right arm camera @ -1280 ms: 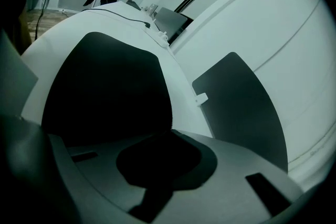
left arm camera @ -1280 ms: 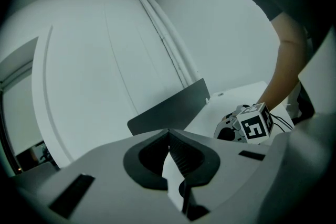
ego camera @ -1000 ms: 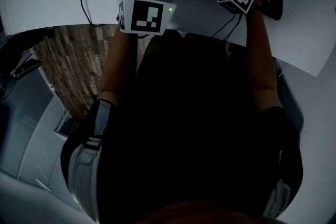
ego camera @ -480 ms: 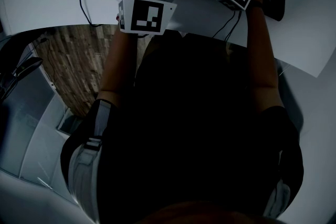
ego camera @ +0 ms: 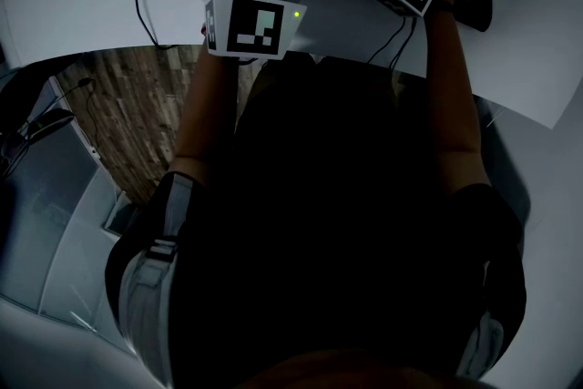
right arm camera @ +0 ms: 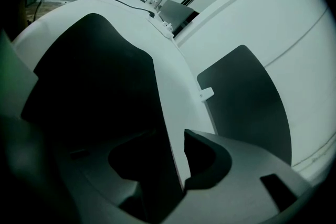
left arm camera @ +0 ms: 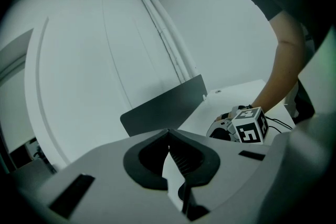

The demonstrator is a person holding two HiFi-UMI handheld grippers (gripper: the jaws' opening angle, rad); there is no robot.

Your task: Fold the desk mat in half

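Judging from its look, the desk mat (right arm camera: 89, 76) should handle for you as a light, limp sheet. It seems soft enough to bend over on itself, and likely to sag between two grips and slide a little on the smooth white desk (right arm camera: 170, 73). Take it by its thin edge near the corners, one gripper to each, rather than mid-span, so the fold stays square.

The mat is dark, matt and plain, with a rounded corner and a clean, thin edge. The right gripper view is too dim to tell whether one layer or two lies there. The mat lies flat on the right part of the desk, one edge running beside a strip of bare top. Beyond that strip a dark upright panel (right arm camera: 247, 102) stands at the desk's far edge.

Your right gripper (right arm camera: 168, 136) sits over that mat edge. Its jaws have just been opening and stand apart, with the edge between them and neither pad pressing on it. Your left gripper (left arm camera: 169, 134) is held clear of the mat, its jaws together at the tips with nothing seen between them.
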